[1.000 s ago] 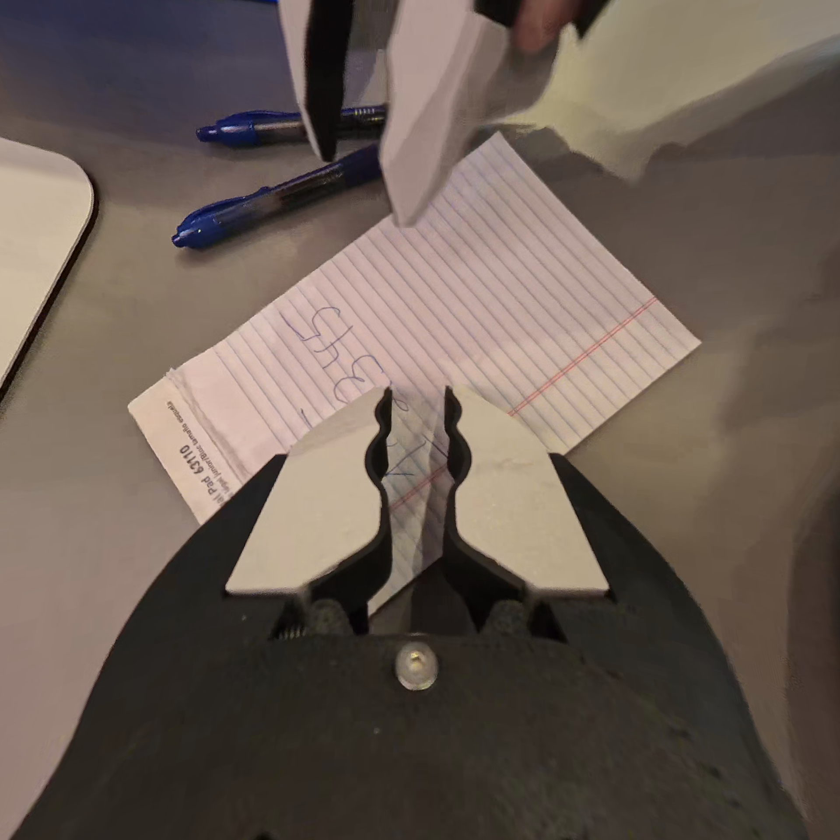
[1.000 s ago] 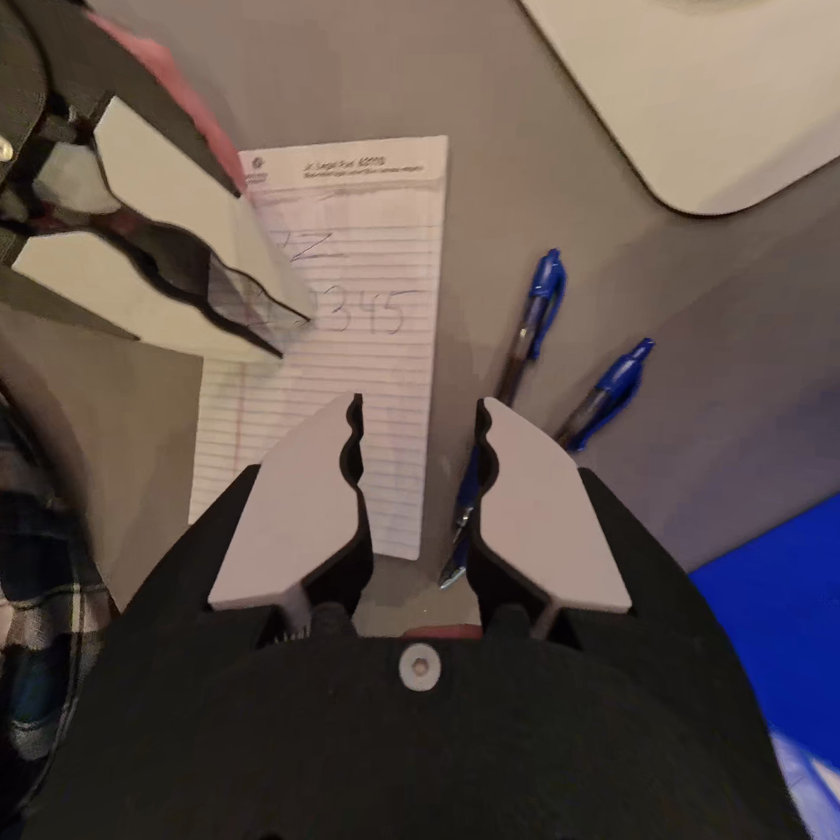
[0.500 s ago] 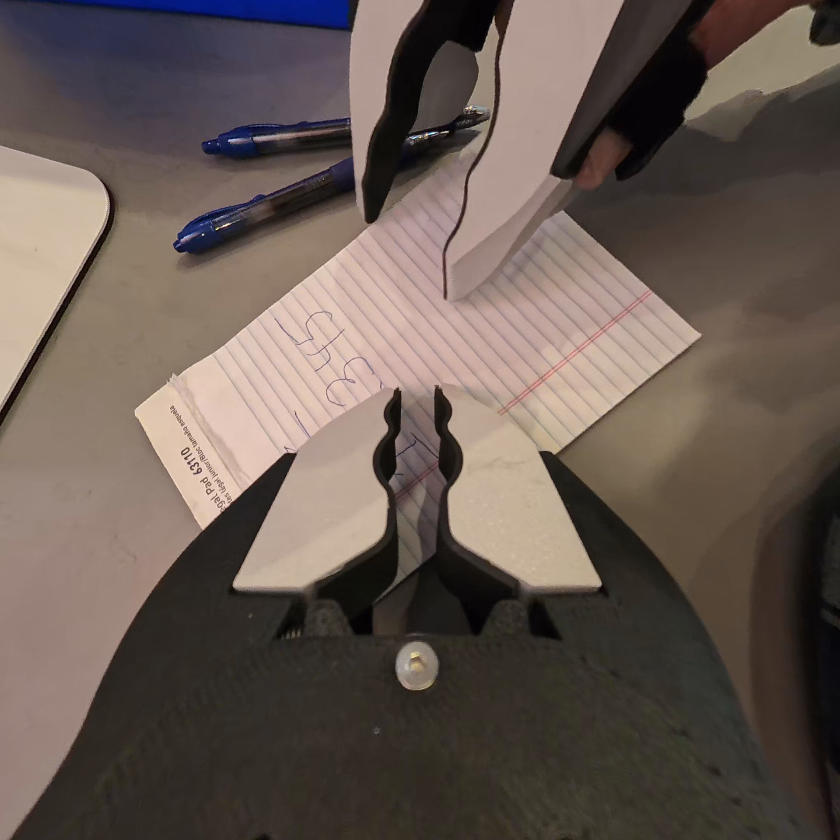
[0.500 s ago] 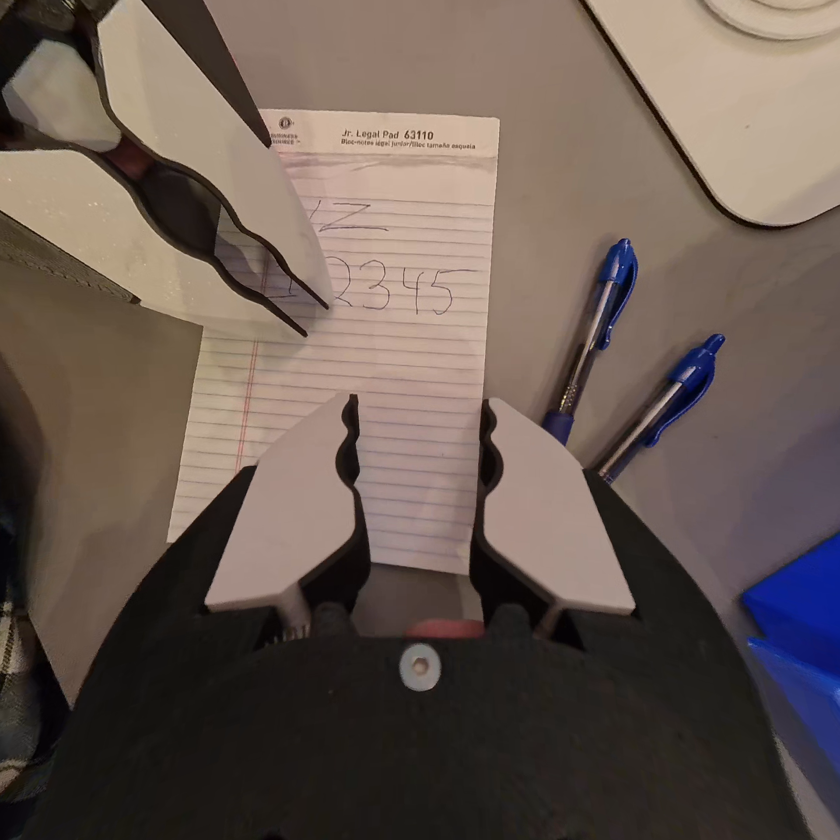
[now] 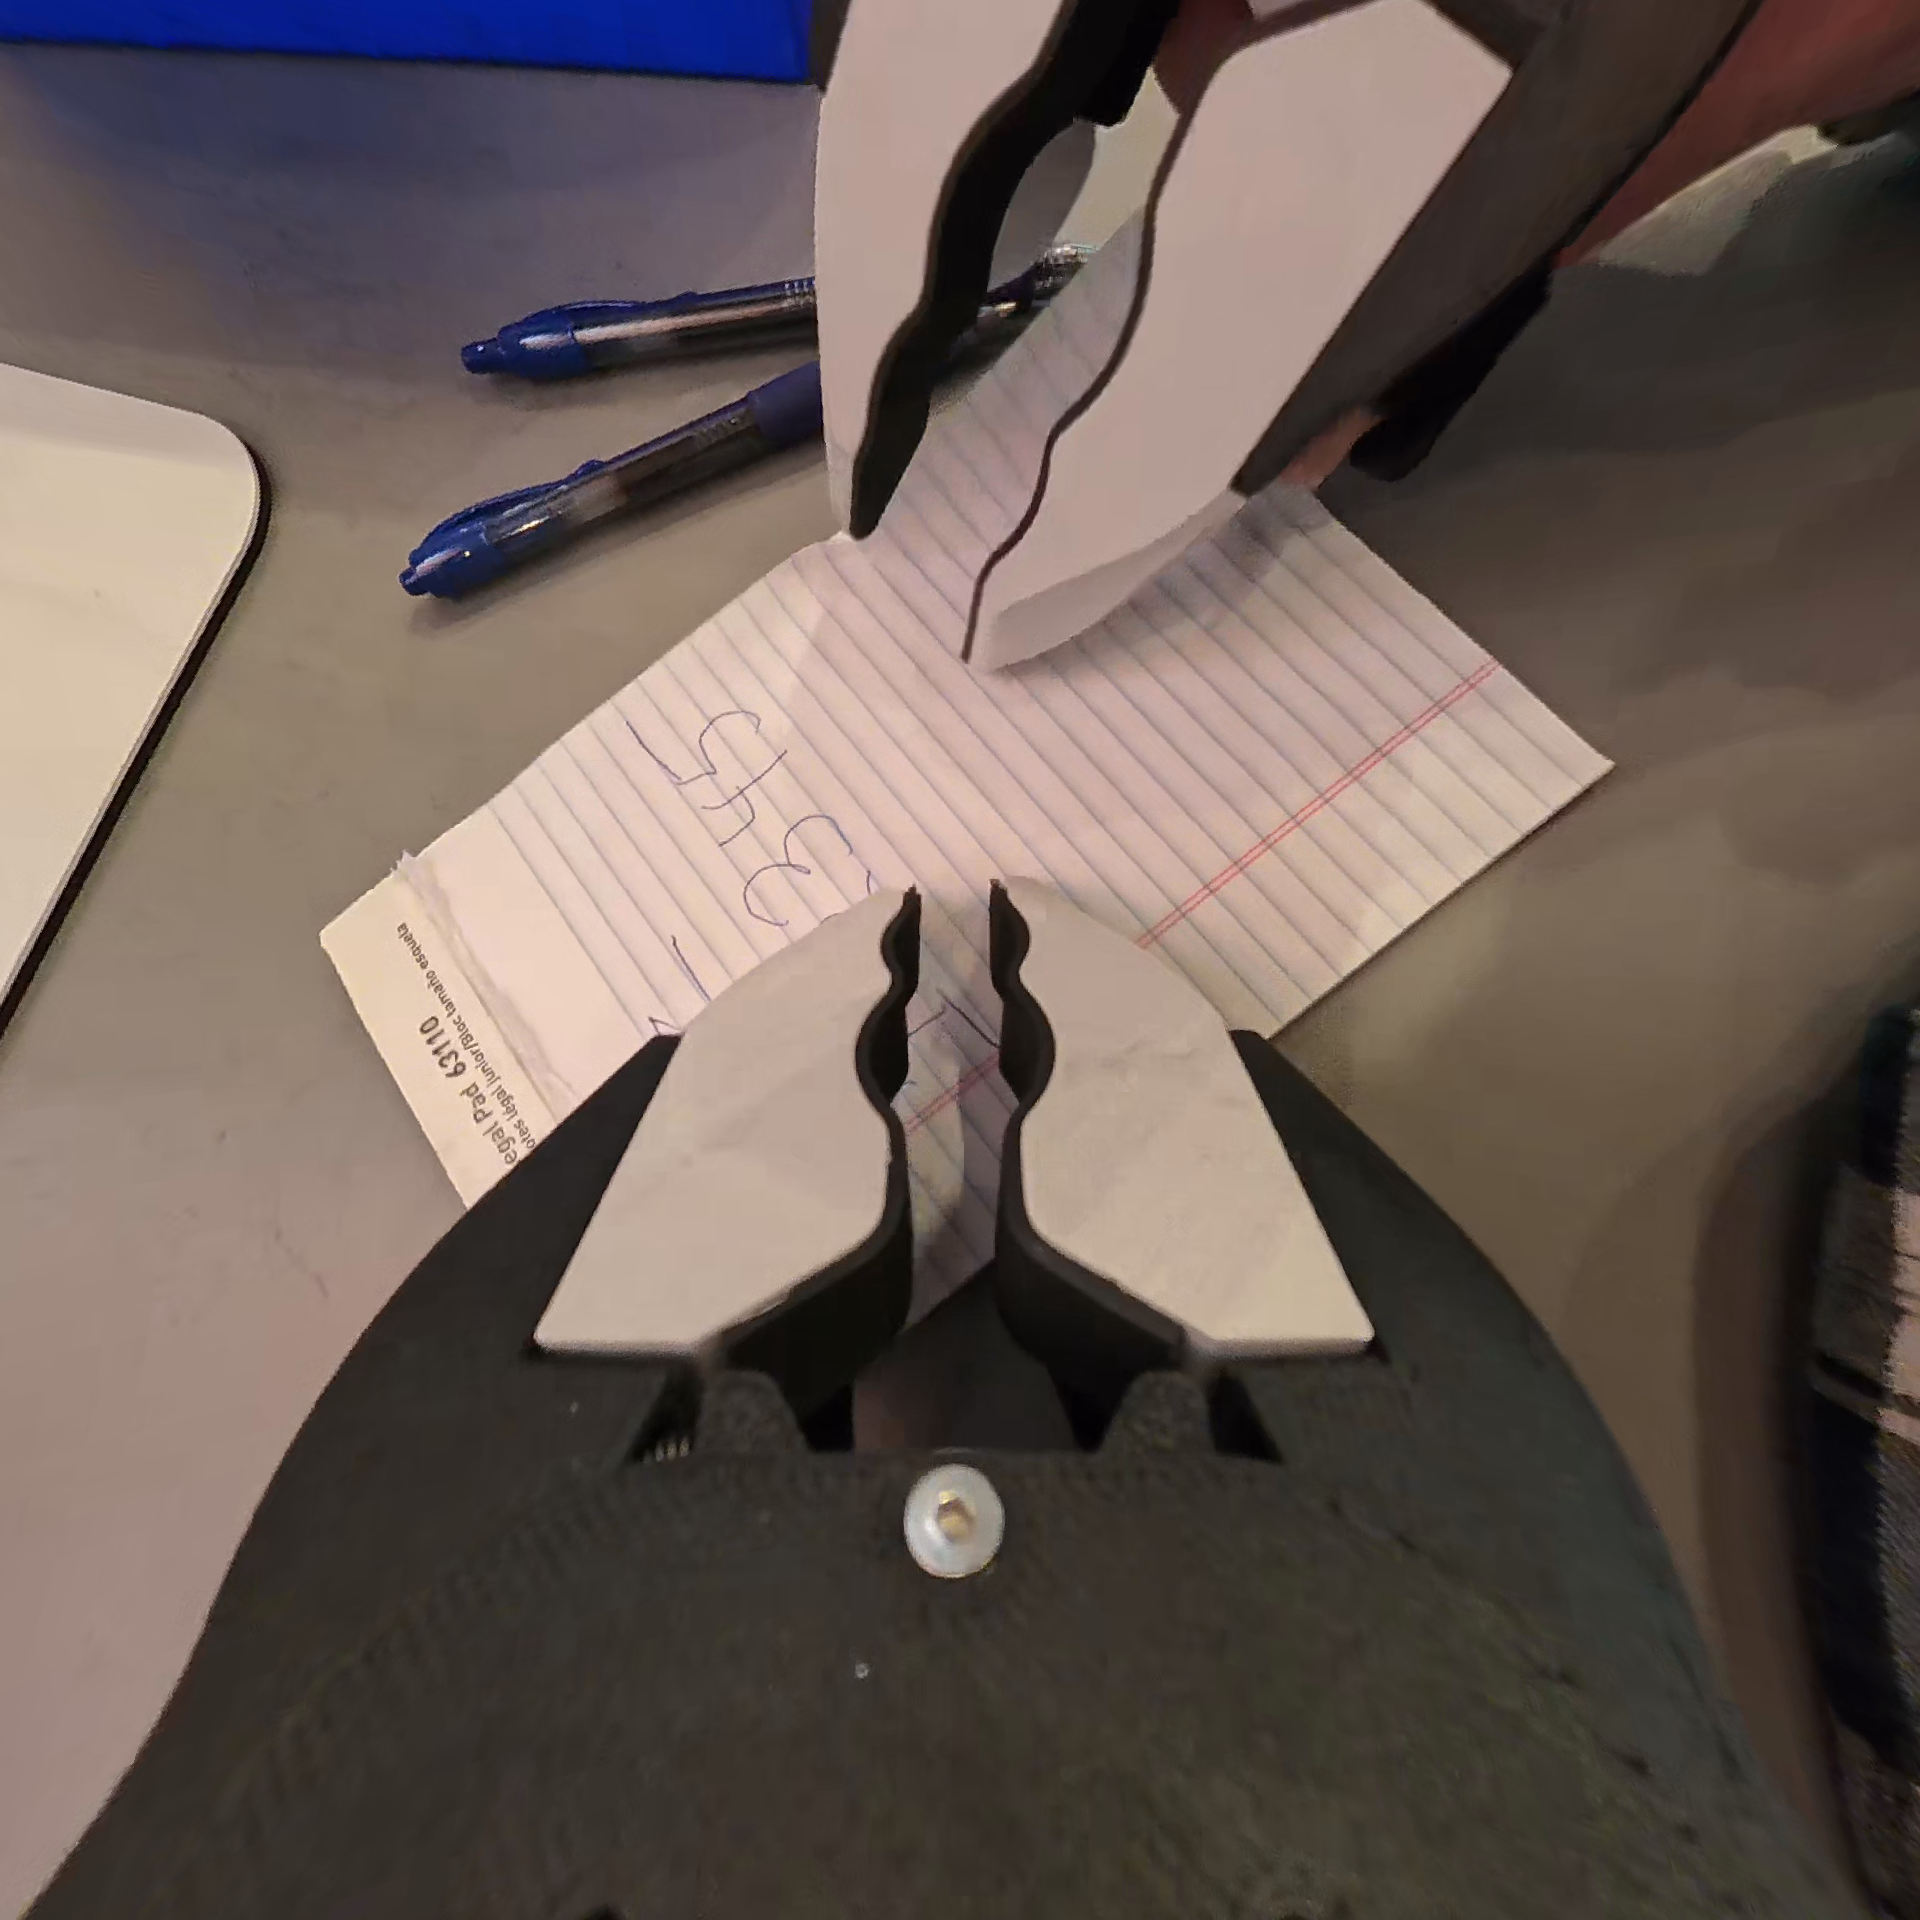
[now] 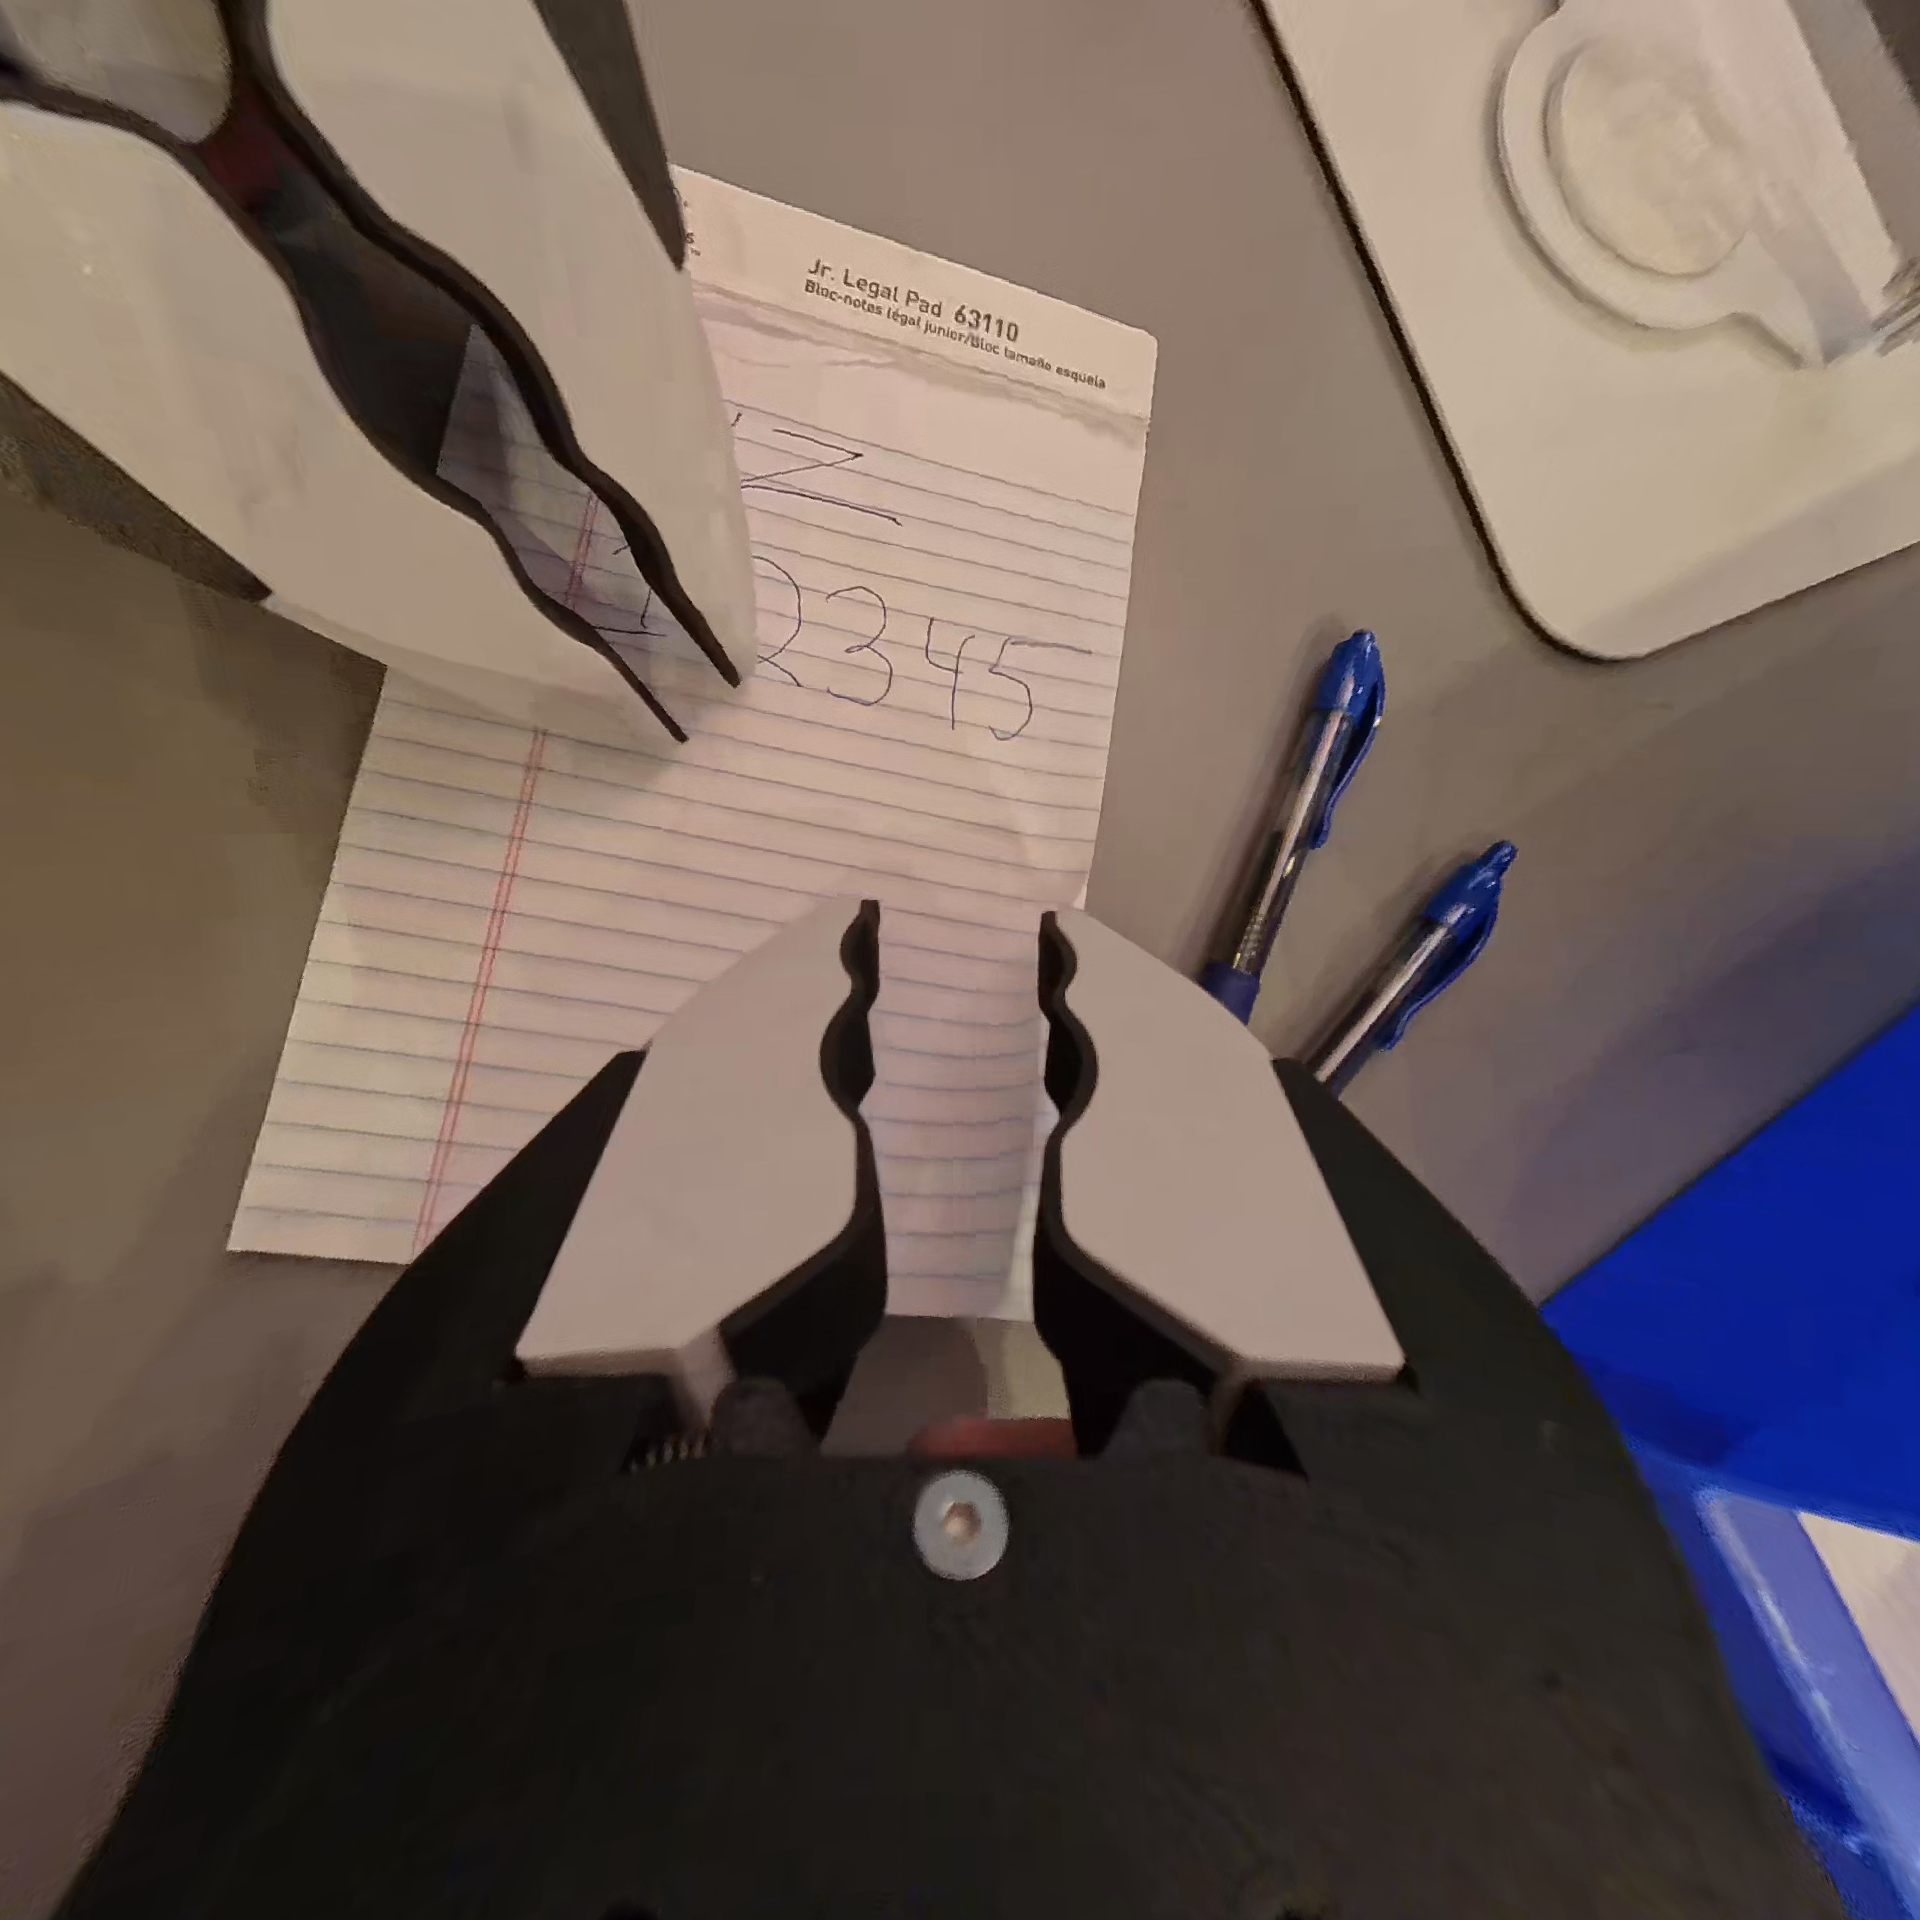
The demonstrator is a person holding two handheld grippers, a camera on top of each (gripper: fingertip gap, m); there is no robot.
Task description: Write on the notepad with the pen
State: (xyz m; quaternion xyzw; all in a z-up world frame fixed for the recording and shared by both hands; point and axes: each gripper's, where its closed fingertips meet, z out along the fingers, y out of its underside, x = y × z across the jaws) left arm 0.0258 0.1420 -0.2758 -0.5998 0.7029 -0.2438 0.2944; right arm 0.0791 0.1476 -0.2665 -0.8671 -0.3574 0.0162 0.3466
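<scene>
A white lined notepad (image 5: 1039,790) with blue handwriting lies flat on the grey table; it also shows in the right wrist view (image 6: 727,935). Two blue pens (image 6: 1309,790) (image 6: 1434,956) lie on the table just right of it, untouched; in the left wrist view they (image 5: 644,327) (image 5: 623,488) are beyond the pad. My left gripper (image 5: 956,894) stands over the pad's upper margin corner, jaws narrowly apart, with only the page visible between them; the right wrist view (image 6: 707,709) shows the same. My right gripper (image 6: 956,914) is open and empty over the pad's lower right part, and also shows in the left wrist view (image 5: 914,592).
A white board (image 6: 1558,416) with a round moulded shape lies at the far right, and it (image 5: 104,582) also shows at the left. A blue bin (image 6: 1766,1247) stands at the near right. A plaid sleeve (image 5: 1870,1195) is at the edge. Left tips to right tips: about 6 centimetres.
My right gripper has moved from beside the pens to over the pad, and its jaws have narrowed on nothing. My left gripper's jaws have closed a little and it stays over the pad's corner.
</scene>
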